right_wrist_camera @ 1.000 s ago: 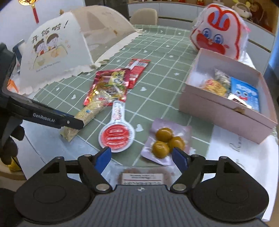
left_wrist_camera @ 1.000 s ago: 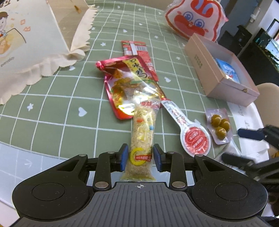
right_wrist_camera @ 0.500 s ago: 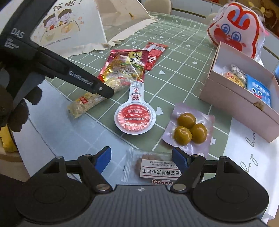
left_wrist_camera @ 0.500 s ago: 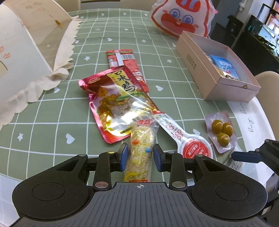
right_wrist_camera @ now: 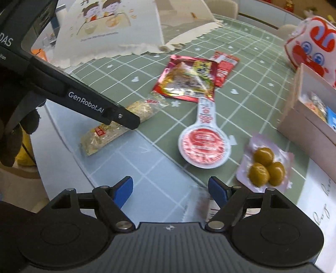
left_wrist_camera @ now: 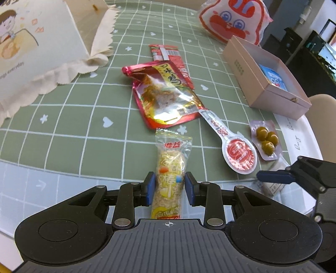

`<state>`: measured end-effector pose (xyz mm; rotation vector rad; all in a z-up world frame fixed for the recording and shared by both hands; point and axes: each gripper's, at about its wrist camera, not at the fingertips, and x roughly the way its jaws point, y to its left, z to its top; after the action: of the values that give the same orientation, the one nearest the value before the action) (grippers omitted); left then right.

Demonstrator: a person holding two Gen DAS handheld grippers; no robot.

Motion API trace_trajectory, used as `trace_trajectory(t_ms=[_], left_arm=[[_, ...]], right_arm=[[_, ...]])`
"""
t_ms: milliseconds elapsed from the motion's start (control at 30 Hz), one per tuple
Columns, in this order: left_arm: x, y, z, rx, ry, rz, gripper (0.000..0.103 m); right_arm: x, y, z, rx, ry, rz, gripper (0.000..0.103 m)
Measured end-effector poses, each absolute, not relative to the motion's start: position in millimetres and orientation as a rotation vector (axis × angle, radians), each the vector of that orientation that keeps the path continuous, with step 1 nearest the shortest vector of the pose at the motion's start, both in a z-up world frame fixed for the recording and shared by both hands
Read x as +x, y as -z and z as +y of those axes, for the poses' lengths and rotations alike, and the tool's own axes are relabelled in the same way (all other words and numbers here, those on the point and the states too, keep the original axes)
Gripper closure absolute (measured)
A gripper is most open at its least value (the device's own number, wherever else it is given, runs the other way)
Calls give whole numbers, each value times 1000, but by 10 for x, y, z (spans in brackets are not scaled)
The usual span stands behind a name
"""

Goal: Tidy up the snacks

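Two grippers work over a tabletop (left_wrist_camera: 69,117) spread with a green grid-patterned cloth. The left gripper (left_wrist_camera: 169,188) has its fingers narrowed onto a puffed-rice bar (left_wrist_camera: 171,172) in clear wrapping; its near end is cut off behind the gripper body, and whether it rests on the cloth or is lifted cannot be told. The right gripper (right_wrist_camera: 171,190) has its fingers wide apart with nothing between them; under its right finger lies a small clear packet (right_wrist_camera: 206,206), blurred and mostly hidden, its print unreadable.

On the cloth beyond lie a red foil pouch (left_wrist_camera: 166,94), which partly covers a red sachet (left_wrist_camera: 168,55), a spoon-shaped sealed cup (left_wrist_camera: 238,156) and a pack of three green olives (left_wrist_camera: 265,139). An open pink box (left_wrist_camera: 250,78) near the tabletop's right edge holds a blue packet (left_wrist_camera: 273,78) and other wrapped snacks, hard to make out in the right wrist view. Behind the box sits a red-and-white rabbit-faced bag (left_wrist_camera: 233,20). At left, a cream mesh food cover (left_wrist_camera: 37,54) is only partly in view.
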<state>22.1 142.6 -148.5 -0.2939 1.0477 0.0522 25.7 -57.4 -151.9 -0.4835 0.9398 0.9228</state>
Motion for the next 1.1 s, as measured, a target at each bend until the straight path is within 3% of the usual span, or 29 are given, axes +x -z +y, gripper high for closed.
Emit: trace_trajectory(t_ms=[167,333,567,633,833,967,1100], left_arm=[[245,1489,1395,-281,-40,1041,68],[219,1502,1443,-301,-21,1031,68],[196,1504,1401,-275,-25,1016,68],[189,1503,1368,-251,-26,1014,68],[162,1510,1401,-271,-23,1000,68],[170,1506,1457,-309,-10,1012,68],[98,1500,1472,-360,27,1022,69]], right_arm=[[231,1552,-523,-488,-946,942,18],[283,1579,-547,-406,-985,965,0],[254,1577,-443,-472,-983,989,0],[270,1525,-407,-516,-1003,1000,13],[347,1254,-511,-467,-887,804,13],[591,1384,-410,-446,-830,854,14],[788,1525,-338,-416,-817,919,25]])
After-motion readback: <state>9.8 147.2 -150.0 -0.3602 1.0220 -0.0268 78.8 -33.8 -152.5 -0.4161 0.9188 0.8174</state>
